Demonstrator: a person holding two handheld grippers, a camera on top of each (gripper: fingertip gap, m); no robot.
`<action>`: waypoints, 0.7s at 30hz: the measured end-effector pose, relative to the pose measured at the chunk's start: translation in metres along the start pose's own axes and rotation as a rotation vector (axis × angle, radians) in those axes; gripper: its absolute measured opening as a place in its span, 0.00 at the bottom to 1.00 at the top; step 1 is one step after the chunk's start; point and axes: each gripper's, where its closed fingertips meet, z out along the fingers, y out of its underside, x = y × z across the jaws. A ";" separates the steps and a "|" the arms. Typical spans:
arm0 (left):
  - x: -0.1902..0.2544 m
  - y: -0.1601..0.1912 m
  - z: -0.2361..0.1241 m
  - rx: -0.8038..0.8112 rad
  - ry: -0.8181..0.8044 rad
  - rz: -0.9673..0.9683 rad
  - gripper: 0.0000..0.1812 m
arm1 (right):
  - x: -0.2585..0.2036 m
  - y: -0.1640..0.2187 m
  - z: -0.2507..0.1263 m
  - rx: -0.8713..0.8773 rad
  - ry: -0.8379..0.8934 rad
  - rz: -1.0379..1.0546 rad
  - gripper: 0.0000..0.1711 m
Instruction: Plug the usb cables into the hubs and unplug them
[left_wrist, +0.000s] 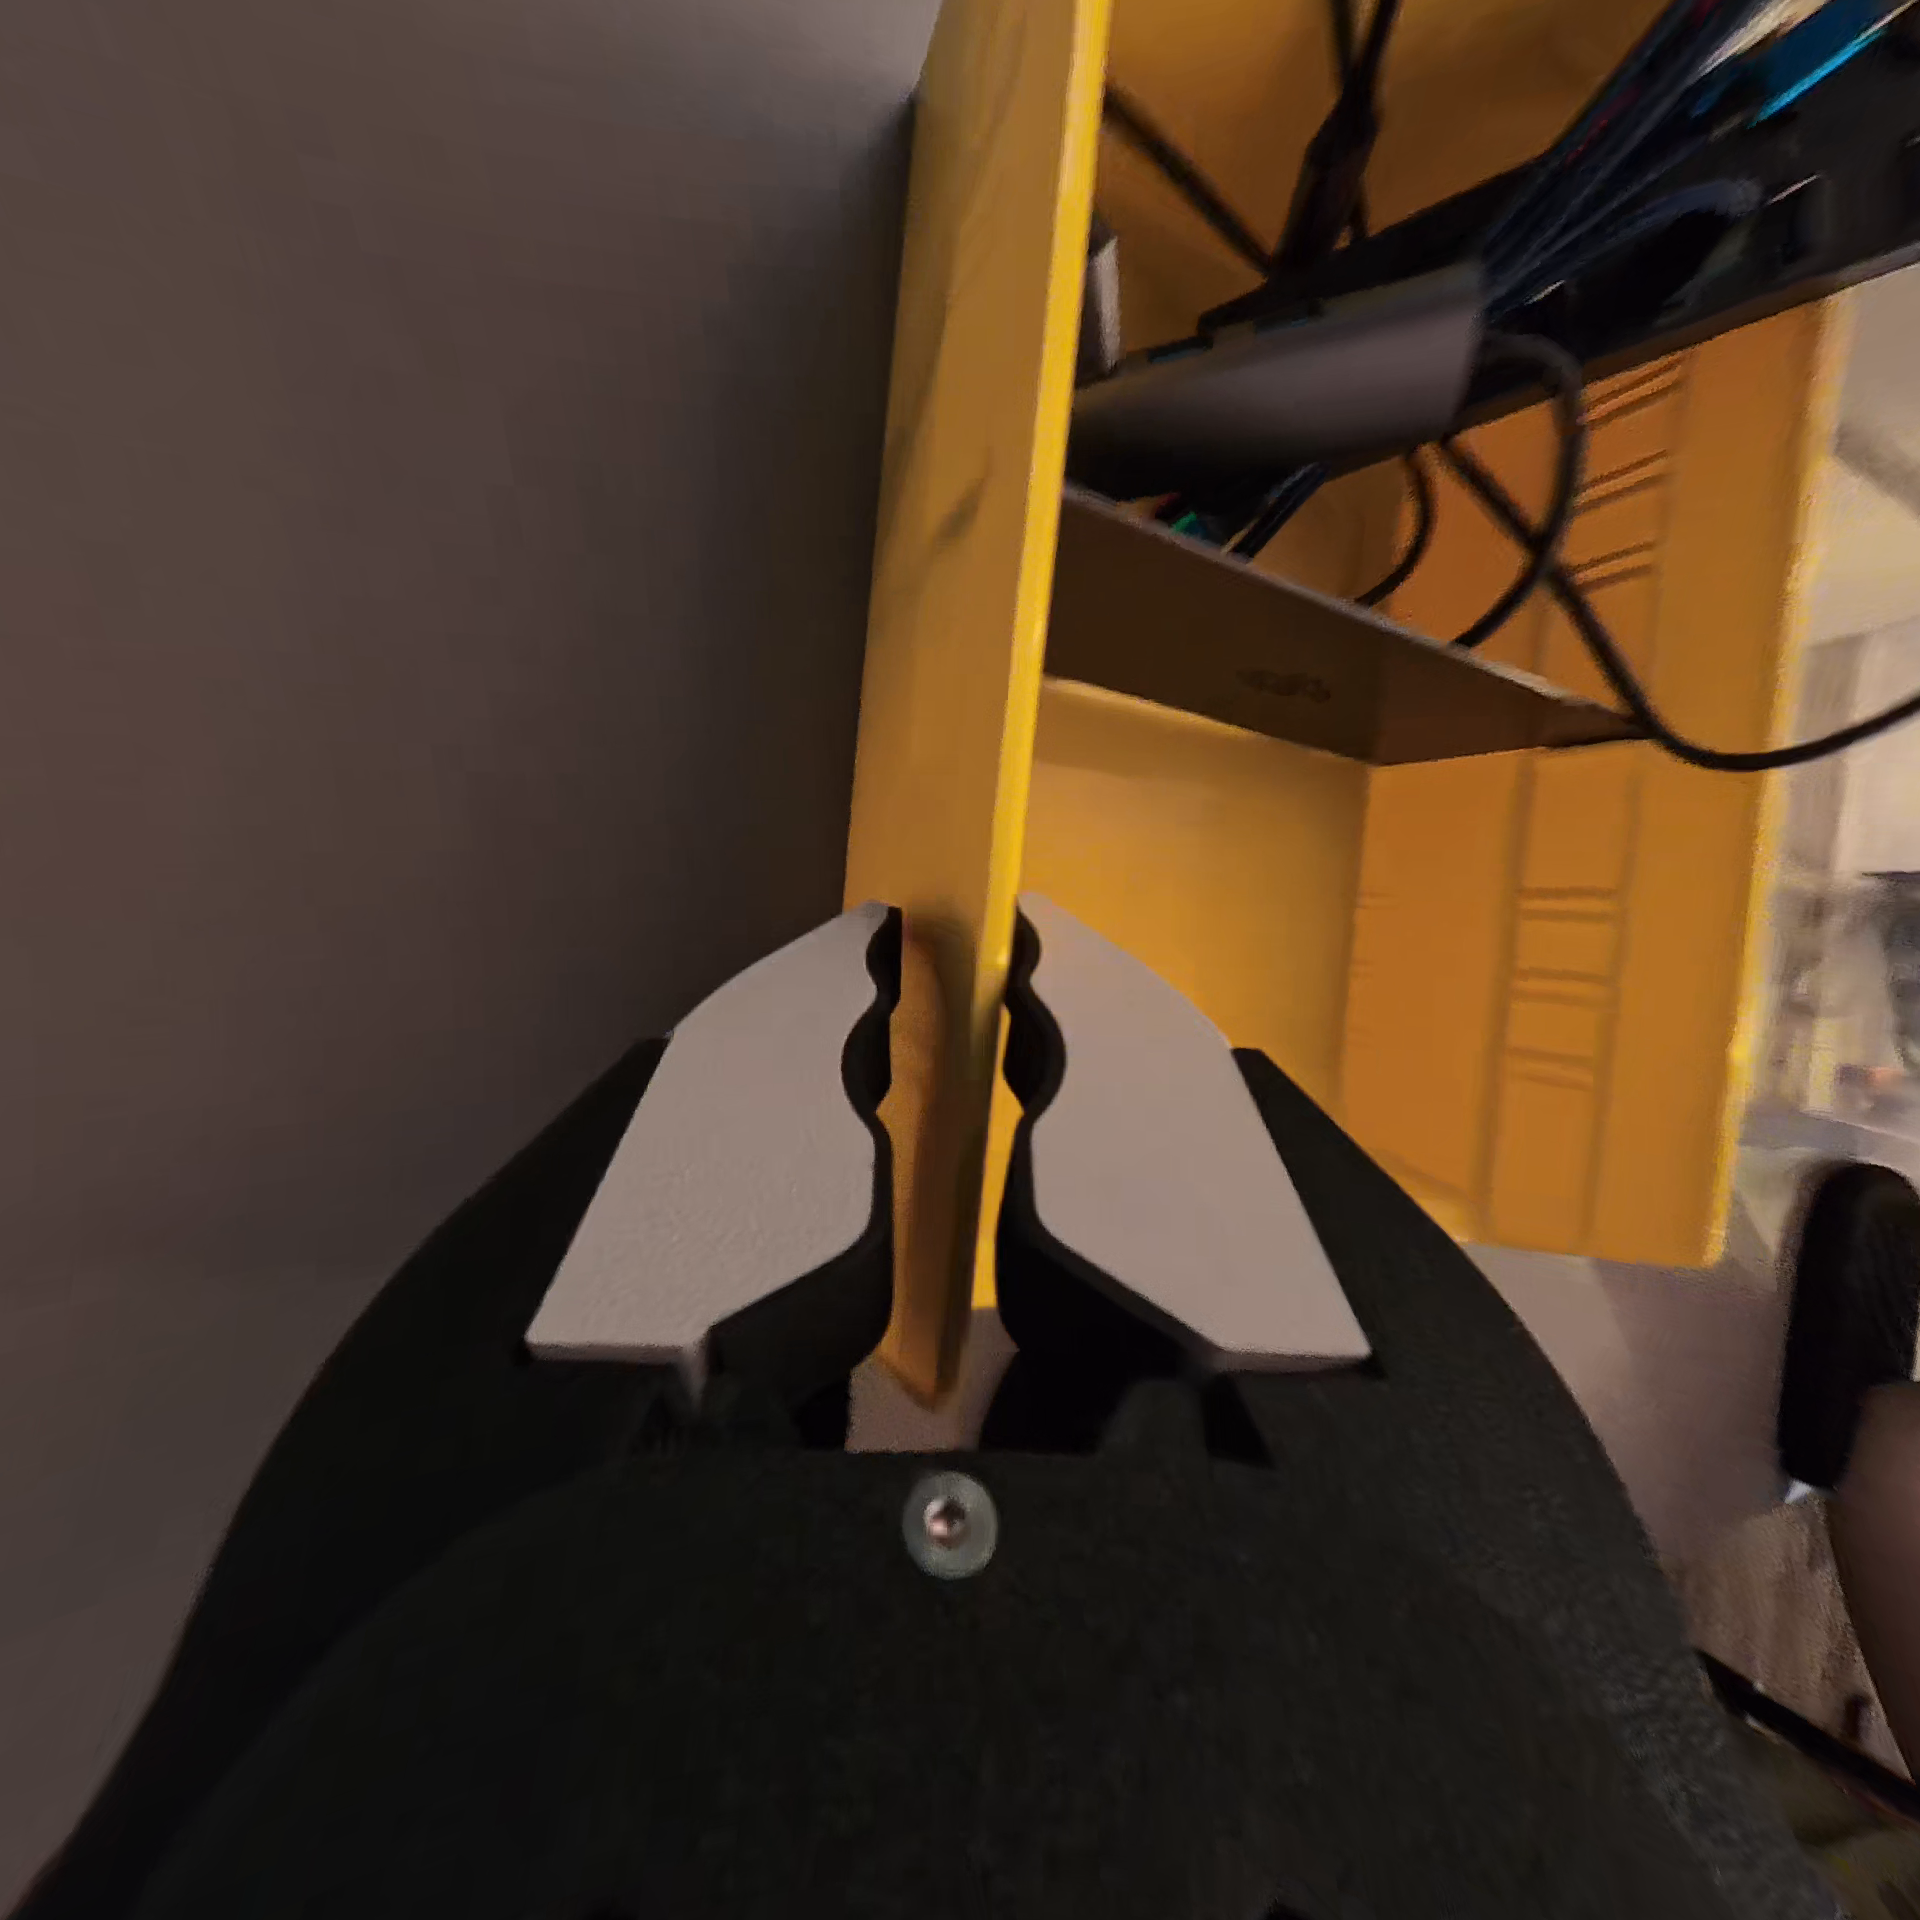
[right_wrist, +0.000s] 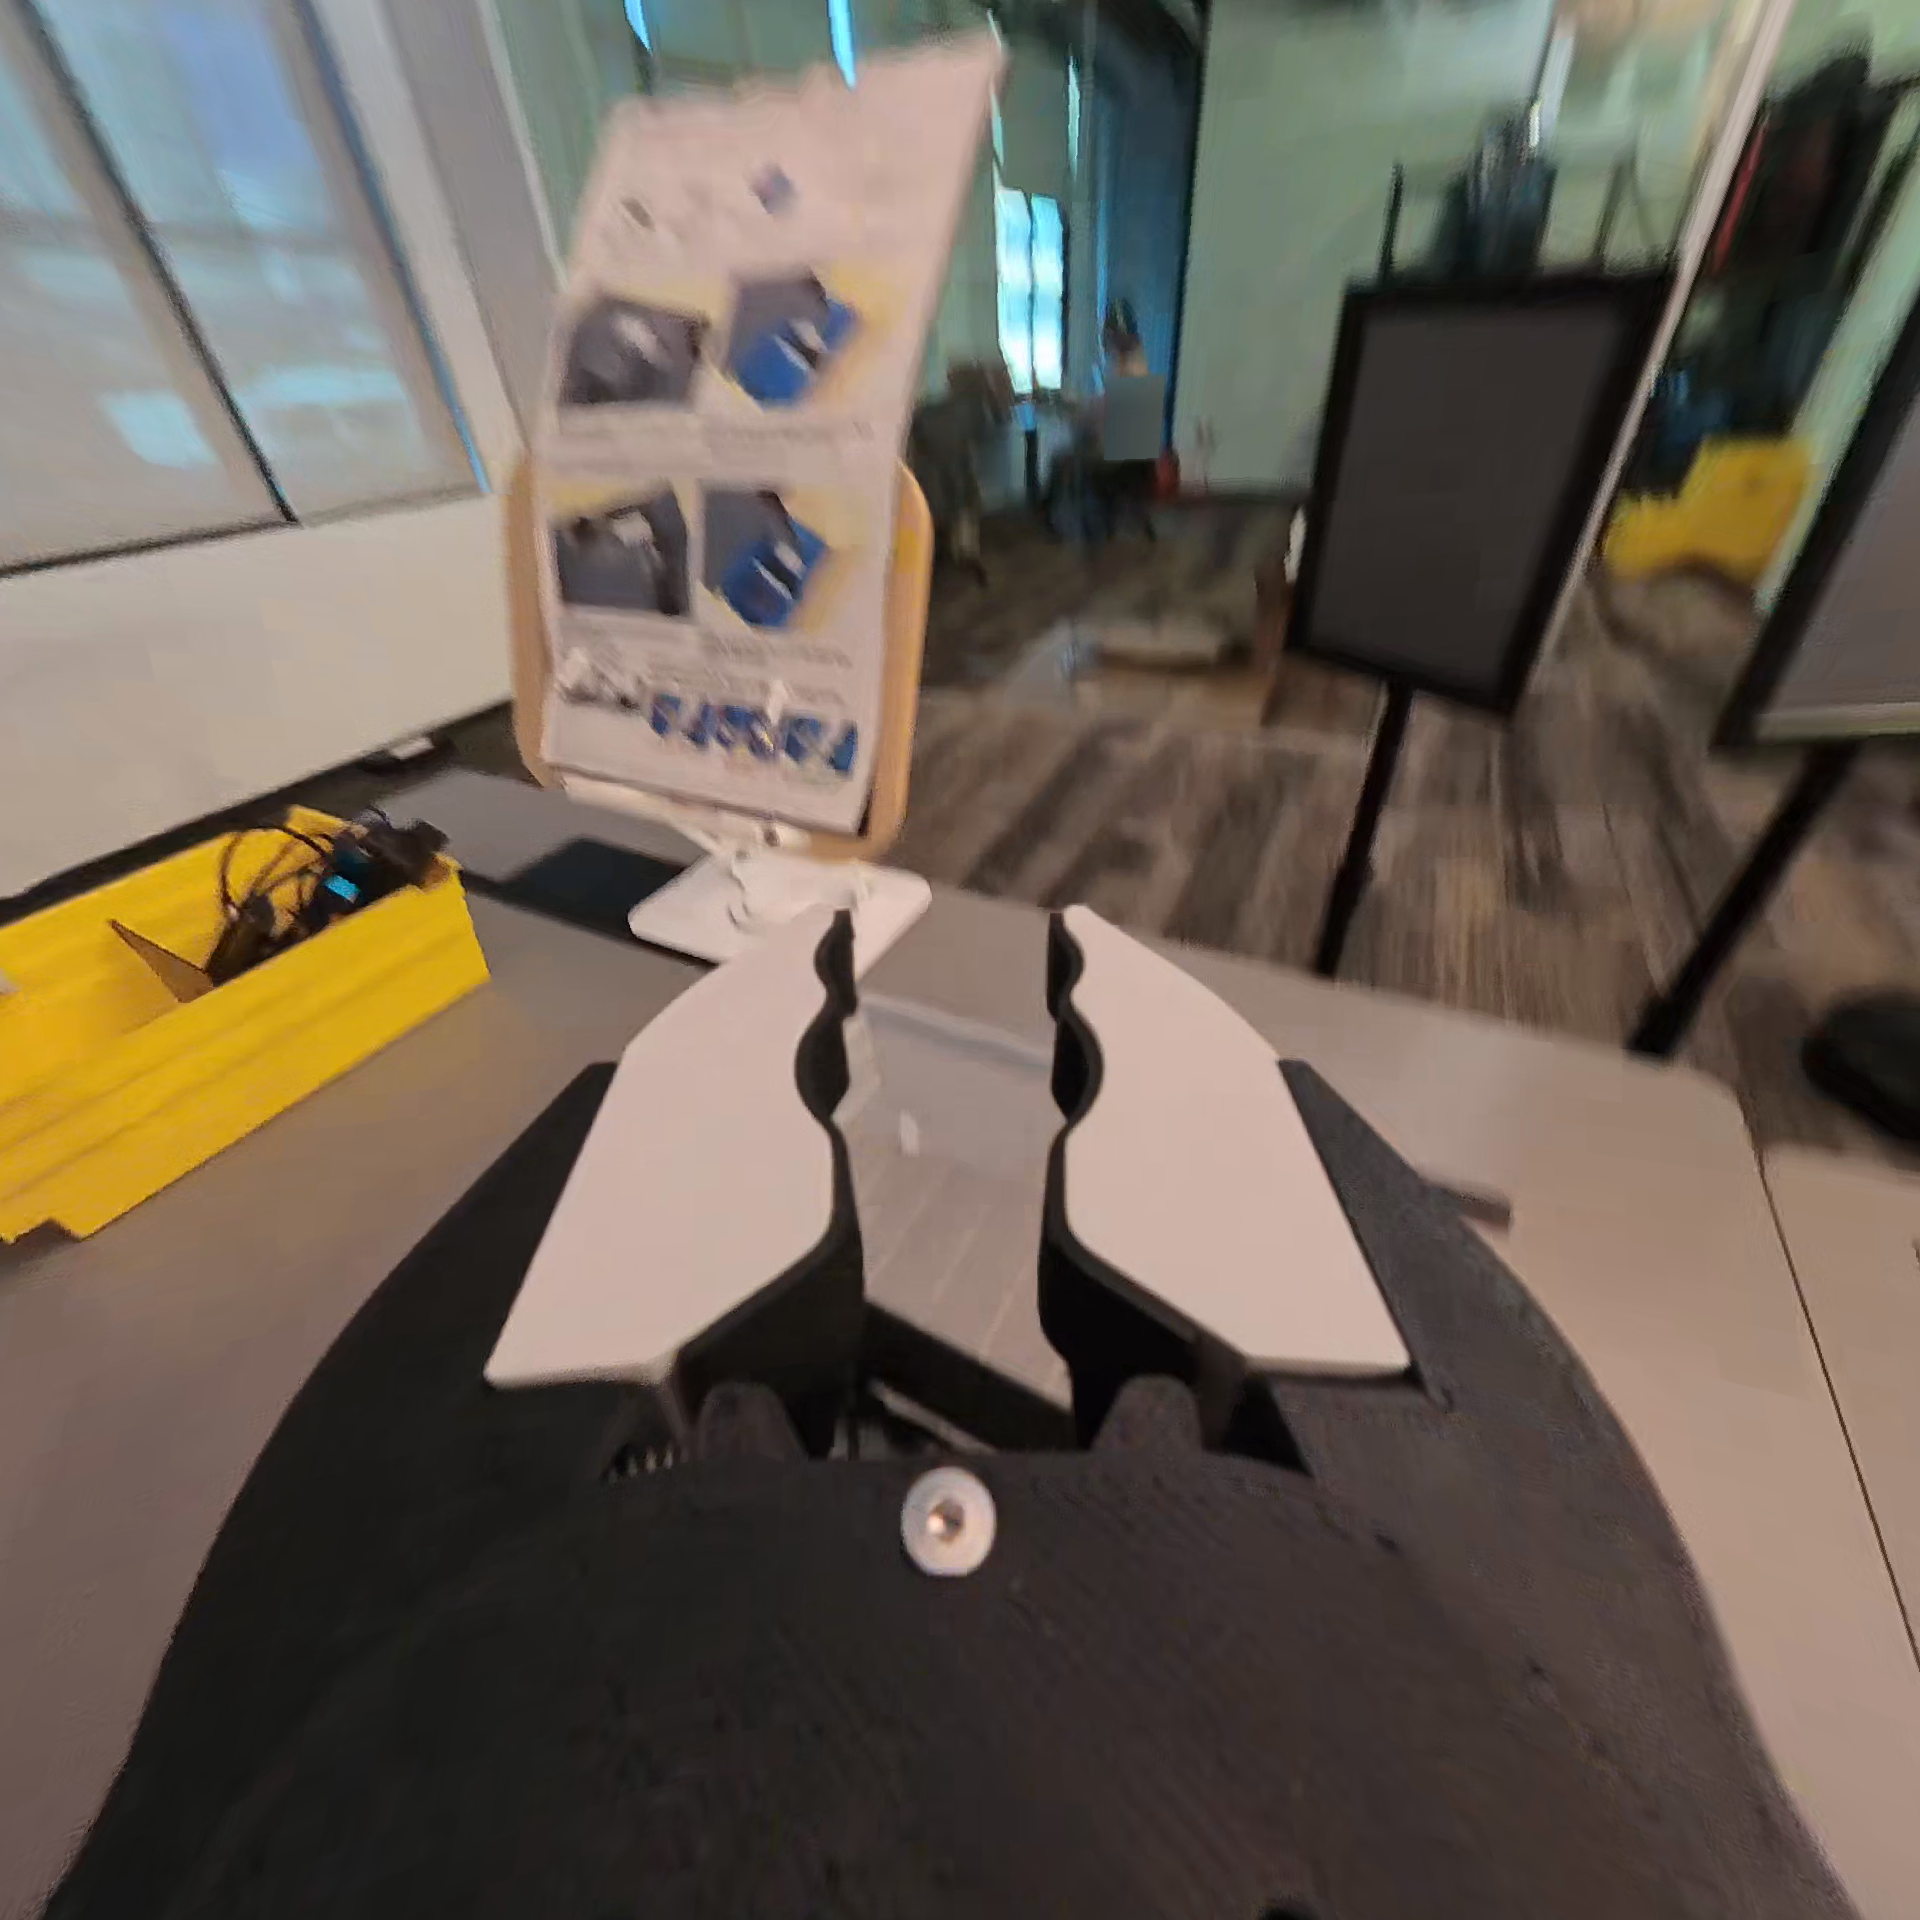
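Your left gripper (left_wrist: 951, 935), with pale grey finger plates on a black body, is clamped on the thin side wall of the yellow plastic bin (left_wrist: 977, 520); the wall runs straight up between the fingers toward twelve o'clock in the left wrist view. Judged from this, the plugging itself has not begun here: you are holding the bin, not a cable. At about one o'clock from the fingertips, inside the bin, lies a long dark grey hub (left_wrist: 1299, 384), blurred, with black usb cables (left_wrist: 1538, 540) looping beside and below it and a bundle of blue-tipped connectors (left_wrist: 1704, 135) farther up toward two o'clock. Whether any connector is already seated in the hub cannot be told through the blur. A brown cardboard divider (left_wrist: 1299, 644) crosses the bin just under the hub. In the right wrist view the same bin (right_wrist: 208, 1029) sits on the grey tabletop (right_wrist: 1558, 1299) at nine o'clock, well apart from your right gripper (right_wrist: 951, 940), with its tangle of cables (right_wrist: 301, 894) at the far end. Your right gripper holds nothing; its fingers stand apart over bare table. Ahead of it at twelve o'clock stands a printed picture sheet on a white stand (right_wrist: 727, 468), near the table's far edge. At two o'clock, beyond the table, stands a dark framed panel on a black post (right_wrist: 1455, 488). What is left, as far as can be judged, is the whole cycle: bring the free gripper to the bin, take a connector, seat it, and draw it out.
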 end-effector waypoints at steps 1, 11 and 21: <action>0.005 -0.006 -0.008 0.056 0.033 0.010 0.09 | -0.009 -0.008 0.001 0.061 -0.016 -0.043 0.22; 0.080 -0.063 -0.054 0.577 -0.210 0.768 0.17 | -0.089 -0.033 0.041 0.234 -0.090 -0.301 0.28; 0.101 -0.080 0.039 0.139 -0.156 1.068 0.29 | -0.154 -0.021 0.059 0.204 -0.157 -0.605 0.23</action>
